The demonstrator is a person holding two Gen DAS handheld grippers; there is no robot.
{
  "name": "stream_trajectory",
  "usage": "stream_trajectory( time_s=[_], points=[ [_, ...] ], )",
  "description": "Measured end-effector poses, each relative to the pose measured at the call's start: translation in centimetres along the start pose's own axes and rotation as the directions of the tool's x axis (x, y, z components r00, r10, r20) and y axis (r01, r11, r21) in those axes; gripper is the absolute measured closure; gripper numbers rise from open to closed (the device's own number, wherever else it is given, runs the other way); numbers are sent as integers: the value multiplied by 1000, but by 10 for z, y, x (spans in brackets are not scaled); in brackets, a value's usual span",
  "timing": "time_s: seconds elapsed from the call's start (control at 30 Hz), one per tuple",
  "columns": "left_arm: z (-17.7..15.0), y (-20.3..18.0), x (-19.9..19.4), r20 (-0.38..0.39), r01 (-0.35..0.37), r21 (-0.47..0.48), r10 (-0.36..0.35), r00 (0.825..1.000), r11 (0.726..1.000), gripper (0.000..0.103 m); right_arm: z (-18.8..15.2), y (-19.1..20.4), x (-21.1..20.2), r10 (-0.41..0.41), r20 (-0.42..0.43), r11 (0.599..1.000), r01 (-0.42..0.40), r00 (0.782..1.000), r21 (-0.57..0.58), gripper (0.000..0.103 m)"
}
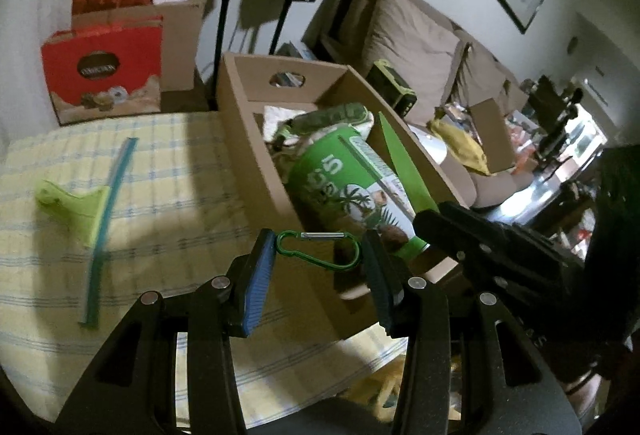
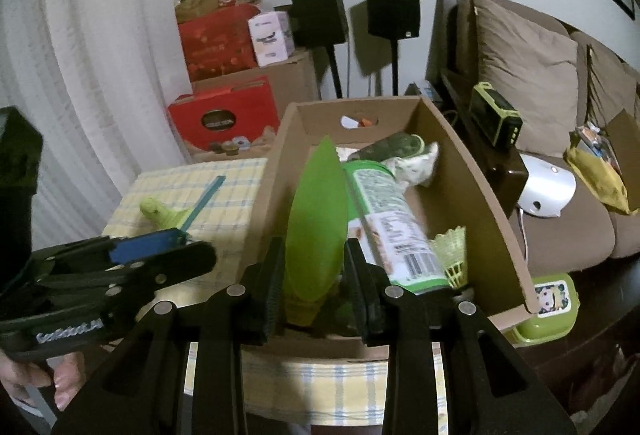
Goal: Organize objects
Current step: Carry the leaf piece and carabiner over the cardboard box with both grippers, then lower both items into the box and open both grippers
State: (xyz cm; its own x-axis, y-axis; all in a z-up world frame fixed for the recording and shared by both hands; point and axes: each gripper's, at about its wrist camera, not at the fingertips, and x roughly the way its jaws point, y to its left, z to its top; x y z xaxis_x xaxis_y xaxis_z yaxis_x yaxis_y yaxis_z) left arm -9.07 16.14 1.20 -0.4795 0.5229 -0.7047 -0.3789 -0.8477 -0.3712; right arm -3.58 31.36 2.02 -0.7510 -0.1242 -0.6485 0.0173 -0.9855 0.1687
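Note:
My left gripper [image 1: 320, 255] is shut on a green carabiner [image 1: 320, 250], held above the near wall of the cardboard box [image 1: 256, 151]. My right gripper [image 2: 310, 267] is shut on a green knife [image 2: 318, 211], blade pointing up and away over the box [image 2: 472, 187]; the knife also shows in the left wrist view [image 1: 404, 171]. The box holds a green canister [image 2: 384, 211], a green and white cloth [image 2: 404, 151] and yellow shuttlecocks [image 2: 454, 247]. A green squeegee with a teal blade [image 1: 96, 203] lies on the checked tablecloth [image 1: 160, 235], left of the box.
Red gift boxes [image 1: 104, 75] and cardboard cartons stand behind the table. Two black speakers on stands [image 2: 352, 11] are at the wall. A brown sofa [image 2: 532, 75] with clutter is to the right. A green lidded container [image 2: 548, 311] sits by the box's right corner.

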Motion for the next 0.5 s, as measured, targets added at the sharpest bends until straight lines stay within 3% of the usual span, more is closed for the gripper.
stream_trajectory(
  time_s=[0.5],
  points=[
    [4, -18, 47, -59, 5, 19, -4, 998, 1000, 61, 7, -65, 0, -67, 5, 995, 67, 998, 75, 73]
  ],
)
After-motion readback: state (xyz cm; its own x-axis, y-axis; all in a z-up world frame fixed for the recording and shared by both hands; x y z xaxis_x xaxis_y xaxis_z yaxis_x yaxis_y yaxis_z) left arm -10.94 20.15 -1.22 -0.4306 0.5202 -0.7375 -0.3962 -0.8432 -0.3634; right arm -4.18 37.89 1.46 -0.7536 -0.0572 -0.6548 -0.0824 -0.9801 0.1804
